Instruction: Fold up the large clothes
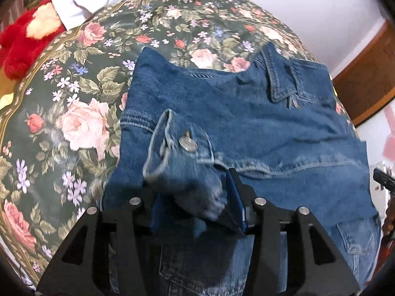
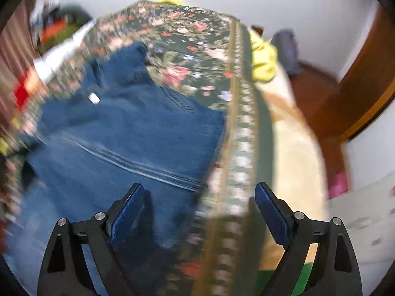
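A blue denim jacket (image 1: 242,123) lies on a floral bedspread (image 1: 74,98), collar at the far right. My left gripper (image 1: 195,197) is shut on the jacket's sleeve cuff (image 1: 182,162), which has a metal button, and holds it over the jacket body. The left finger is hidden by the cloth. In the blurred right wrist view, the jacket (image 2: 128,133) lies to the left. My right gripper (image 2: 200,197) is open and empty above the jacket's right edge and the bedspread's border (image 2: 242,123).
A red plush toy (image 1: 22,42) and a pale shirt (image 1: 86,2) lie at the bed's far left. A yellow cloth (image 2: 264,59) lies at the far right edge of the bed. Wooden door frame (image 2: 370,93) and white wall stand to the right.
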